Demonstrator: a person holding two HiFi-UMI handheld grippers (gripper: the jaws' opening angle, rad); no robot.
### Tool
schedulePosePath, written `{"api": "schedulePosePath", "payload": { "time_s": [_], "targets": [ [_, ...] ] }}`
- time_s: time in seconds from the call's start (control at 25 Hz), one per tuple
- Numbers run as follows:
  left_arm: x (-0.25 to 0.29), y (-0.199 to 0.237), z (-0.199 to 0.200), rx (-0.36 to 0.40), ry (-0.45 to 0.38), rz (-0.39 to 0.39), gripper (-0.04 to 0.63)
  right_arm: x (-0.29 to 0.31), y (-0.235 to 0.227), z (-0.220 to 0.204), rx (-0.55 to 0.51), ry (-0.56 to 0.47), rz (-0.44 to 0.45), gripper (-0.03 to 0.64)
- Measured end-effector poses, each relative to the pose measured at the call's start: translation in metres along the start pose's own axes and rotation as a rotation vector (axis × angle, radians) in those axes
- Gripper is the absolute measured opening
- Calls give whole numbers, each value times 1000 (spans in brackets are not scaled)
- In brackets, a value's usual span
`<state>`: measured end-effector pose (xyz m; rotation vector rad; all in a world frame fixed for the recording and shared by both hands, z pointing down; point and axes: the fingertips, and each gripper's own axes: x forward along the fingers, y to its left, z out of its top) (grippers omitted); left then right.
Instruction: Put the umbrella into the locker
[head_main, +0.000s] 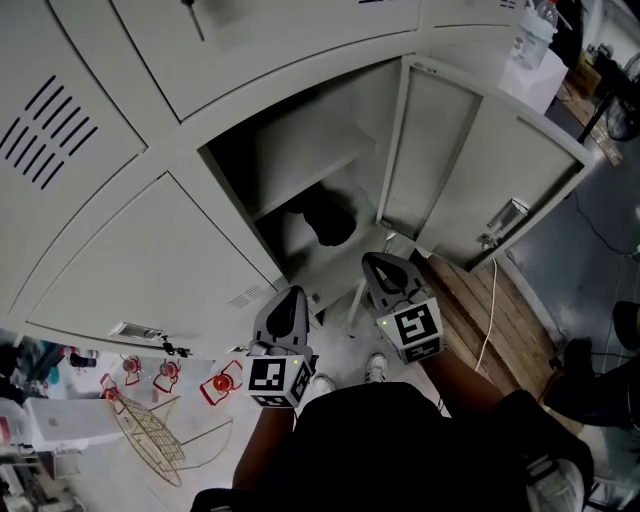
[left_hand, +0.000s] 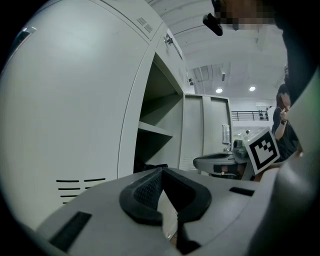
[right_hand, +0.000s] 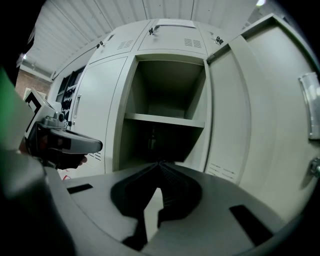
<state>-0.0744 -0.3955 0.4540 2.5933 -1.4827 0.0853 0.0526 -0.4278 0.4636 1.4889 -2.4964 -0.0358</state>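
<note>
The grey locker (head_main: 300, 160) stands open, its door (head_main: 470, 170) swung out to the right. A dark folded umbrella (head_main: 330, 222) lies in the compartment under the shelf. It shows as a dark shape (right_hand: 151, 140) in the right gripper view and just past the frame edge (left_hand: 148, 165) in the left gripper view. My left gripper (head_main: 291, 298) hangs in front of the shut door left of the opening, jaws shut and empty. My right gripper (head_main: 386, 264) is in front of the opening's lower right corner, apart from the umbrella, jaws shut on nothing (right_hand: 160, 163).
A shelf (right_hand: 165, 120) splits the open locker. The door's latch (head_main: 503, 220) sticks out at the right. A wooden pallet (head_main: 490, 310) with a white cable lies on the floor to the right, and a wire frame (head_main: 150, 435) and red items (head_main: 220, 385) to the left. A bottle (head_main: 532, 30) stands on a box at top right.
</note>
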Motion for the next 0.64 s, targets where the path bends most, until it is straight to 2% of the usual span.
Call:
{"api": "schedulePosePath", "payload": {
  "time_s": [0.64],
  "targets": [
    [1, -6, -3, -10, 13, -7, -5, -11, 0, 10, 28, -12, -7, -2]
  ]
}}
